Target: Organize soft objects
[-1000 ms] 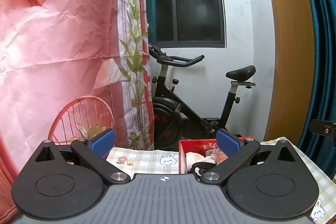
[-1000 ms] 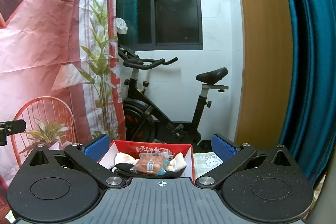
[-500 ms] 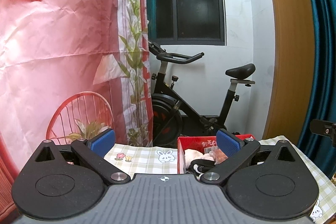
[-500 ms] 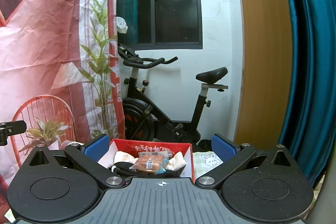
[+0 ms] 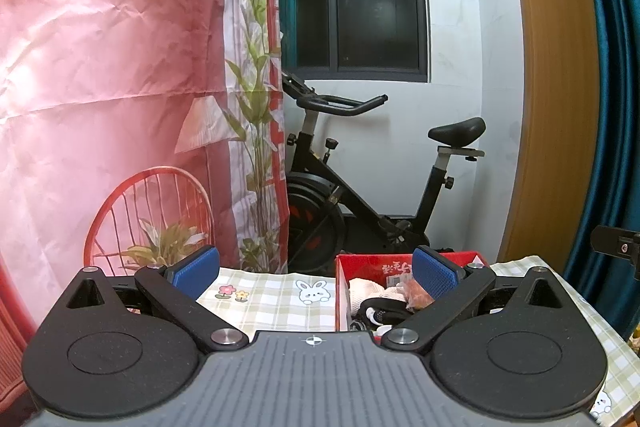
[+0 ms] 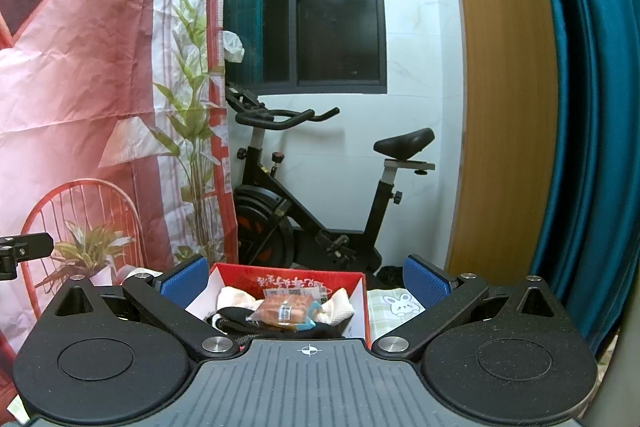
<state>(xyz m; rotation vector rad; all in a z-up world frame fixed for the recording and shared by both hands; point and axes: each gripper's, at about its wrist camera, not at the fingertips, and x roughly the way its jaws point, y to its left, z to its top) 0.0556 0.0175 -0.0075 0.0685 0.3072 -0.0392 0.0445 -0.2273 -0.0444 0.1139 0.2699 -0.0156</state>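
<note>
A: What fills most of the view?
B: A pink printed backdrop on the left, a teal curtain on the right, and a black exercise bike under a dark window.

A: And nearer in?
B: A table under a checked cloth with rabbit and flower prints. A red box stands on it.

A: Where are the soft things?
B: Inside the red box: a white knitted cloth, something black beneath, and a clear snack packet lying on top.

A: The 2 tools?
B: The left gripper hangs above the cloth, jaws spread wide and empty, its right blue pad in front of the box. The right gripper is equally wide apart, holding nothing, with the box seen between its pads.
</note>
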